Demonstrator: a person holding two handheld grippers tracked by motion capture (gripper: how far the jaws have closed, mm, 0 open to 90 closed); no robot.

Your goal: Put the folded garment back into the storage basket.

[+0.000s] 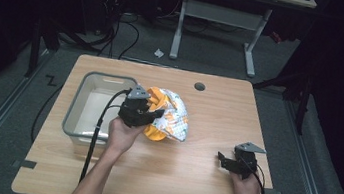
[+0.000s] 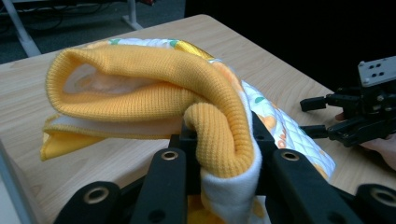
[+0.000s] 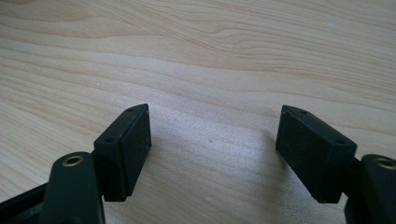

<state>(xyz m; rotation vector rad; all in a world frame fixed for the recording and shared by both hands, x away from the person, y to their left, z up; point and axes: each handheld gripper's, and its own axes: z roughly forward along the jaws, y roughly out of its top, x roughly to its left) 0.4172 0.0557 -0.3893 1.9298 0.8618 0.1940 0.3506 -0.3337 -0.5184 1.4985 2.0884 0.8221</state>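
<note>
The wooden surface (image 1: 189,180) carries everything here, with dark floor around it and a second desk frame (image 1: 214,27) beyond; at its left side sits a grey plastic bin (image 1: 74,114), open-topped and apparently with nothing in it; just right of the bin, touching or nearly touching its rim, is the garment (image 1: 172,115), a bundled piece with an orange ribbed knit edge and a white quilted printed face, partly lifted off the wood; the left claw (image 1: 150,112) is clamped tight on a fold of that orange ribbing, and in the left gripper view the knit cuff (image 2: 219,140) bulges up between the black jaws while the rest of the cloth drapes away over the wood; the right claw (image 1: 224,162) rests low near the right front of the surface, well apart from the garment, its jaws standing wide with nothing between them, as the bare wood (image 3: 210,140) between its pads (image 3: 135,140) confirms.

The step in hand looks like picking the garment up to carry it into the bin; the next move probably calls for raising the bundle clear of the rim, swinging it left over the opening, and watching that the trailing quilted part does not snag on the edge.
</note>
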